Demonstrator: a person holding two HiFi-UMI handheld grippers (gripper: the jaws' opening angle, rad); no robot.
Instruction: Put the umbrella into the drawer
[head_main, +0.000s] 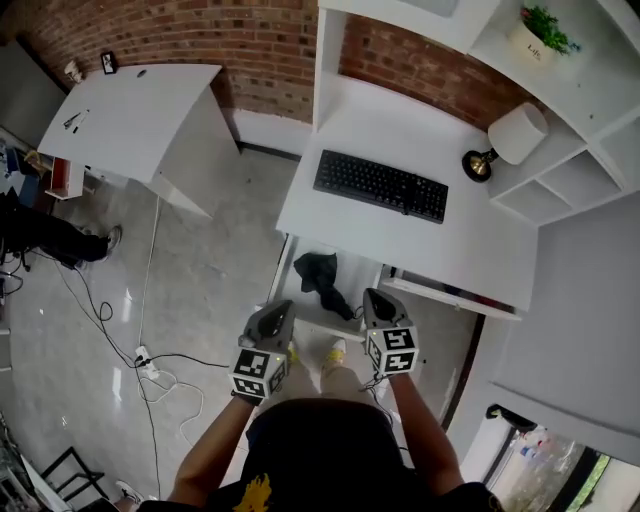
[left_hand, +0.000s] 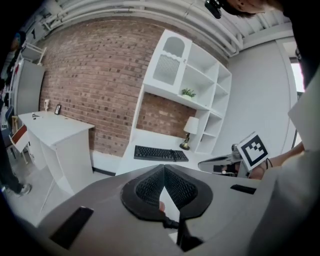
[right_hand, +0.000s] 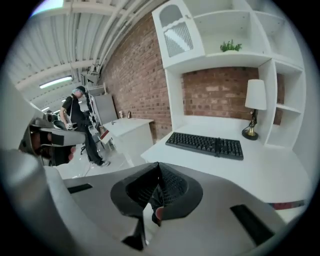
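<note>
Two claws lower centre, grey left gripper (head_main: 281, 308), grey right gripper (head_main: 374, 297), pressed together, empty; black folded umbrella (head_main: 322, 281) seemingly inside open white drawer (head_main: 352, 275).

The right gripper (right_hand: 159, 171) has its two jaws pressed together with nothing in them. Past it, a black keyboard (right_hand: 205, 145) lies on the white desk (right_hand: 272, 172). A lamp (right_hand: 255, 100) stands near the brick wall (right_hand: 220, 92).
</note>
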